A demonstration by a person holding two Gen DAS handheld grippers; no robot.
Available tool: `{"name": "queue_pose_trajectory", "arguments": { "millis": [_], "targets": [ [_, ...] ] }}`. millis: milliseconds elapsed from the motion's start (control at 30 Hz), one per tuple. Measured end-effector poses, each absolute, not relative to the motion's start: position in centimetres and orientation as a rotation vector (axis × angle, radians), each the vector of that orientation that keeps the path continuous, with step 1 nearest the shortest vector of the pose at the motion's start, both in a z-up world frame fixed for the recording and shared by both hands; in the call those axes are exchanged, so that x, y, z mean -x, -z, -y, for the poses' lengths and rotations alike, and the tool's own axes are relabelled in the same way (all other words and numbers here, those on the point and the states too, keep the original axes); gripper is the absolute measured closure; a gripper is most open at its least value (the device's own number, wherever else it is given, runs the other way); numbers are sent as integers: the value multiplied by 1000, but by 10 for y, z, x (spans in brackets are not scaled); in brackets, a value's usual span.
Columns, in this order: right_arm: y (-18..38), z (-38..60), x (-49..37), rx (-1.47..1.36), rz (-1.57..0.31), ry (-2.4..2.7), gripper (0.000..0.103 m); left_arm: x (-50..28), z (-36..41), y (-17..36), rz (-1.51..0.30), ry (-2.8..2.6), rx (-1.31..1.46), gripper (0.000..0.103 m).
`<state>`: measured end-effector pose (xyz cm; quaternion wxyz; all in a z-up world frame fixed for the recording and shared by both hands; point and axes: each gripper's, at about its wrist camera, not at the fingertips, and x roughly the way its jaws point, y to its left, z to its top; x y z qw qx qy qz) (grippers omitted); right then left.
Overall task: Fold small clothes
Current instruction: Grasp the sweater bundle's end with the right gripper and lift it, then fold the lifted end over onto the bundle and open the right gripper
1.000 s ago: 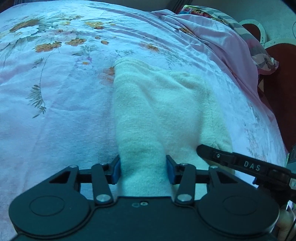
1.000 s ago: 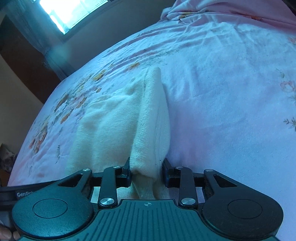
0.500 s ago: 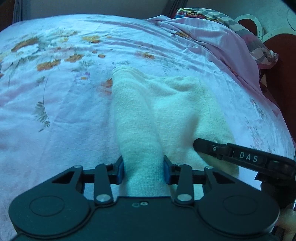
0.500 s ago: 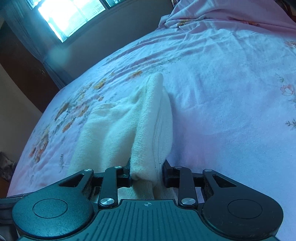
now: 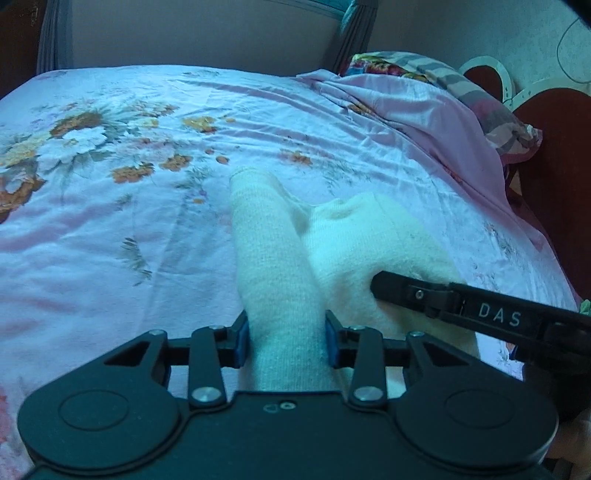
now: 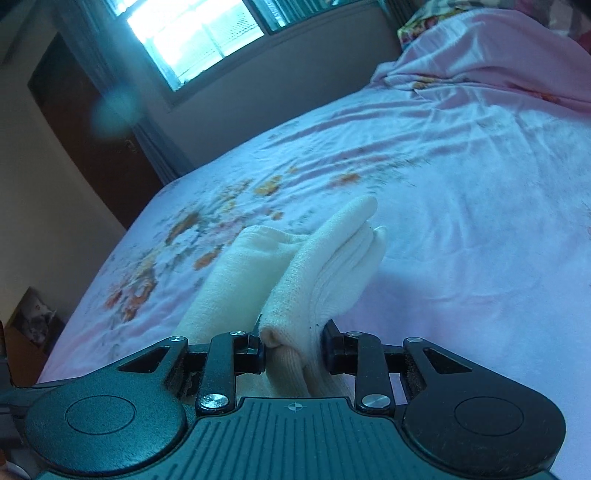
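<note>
A small cream knitted garment (image 5: 347, 243) lies on the floral bed sheet (image 5: 110, 221). My left gripper (image 5: 286, 338) is shut on its near left edge, which rises as a ridge toward me. My right gripper (image 6: 293, 347) is shut on the near right edge of the garment (image 6: 325, 266), bunched in folds and lifted off the bed. The right gripper's finger (image 5: 443, 295) shows in the left wrist view, against the cloth. The far end of the garment rests on the sheet.
A pink blanket (image 5: 424, 122) and a striped floral pillow (image 5: 461, 81) lie at the head of the bed, by a dark red headboard (image 5: 554, 177). A window (image 6: 199, 29) and a wall stand beyond the far bed edge. A dark door (image 6: 92, 129) is at left.
Both grippers have lifted and pulled back with the garment's near edge. The cloth has bunched into two raised ridges and covers less of the bed.
</note>
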<state>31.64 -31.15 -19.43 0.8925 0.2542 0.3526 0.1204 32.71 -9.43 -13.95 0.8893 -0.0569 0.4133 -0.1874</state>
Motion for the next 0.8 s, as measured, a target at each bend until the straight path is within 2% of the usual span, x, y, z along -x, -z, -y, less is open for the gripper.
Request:
{"name": "queue_pose_trajectory", "arguments": {
  "millis": [400, 800],
  "targets": [
    [144, 228, -323, -488, -659, -395, 75, -315, 5, 96, -780, 301, 158, 68],
    [169, 144, -324, -456, -698, -457, 75, -309, -77, 123, -801, 226, 209, 68]
  ]
}}
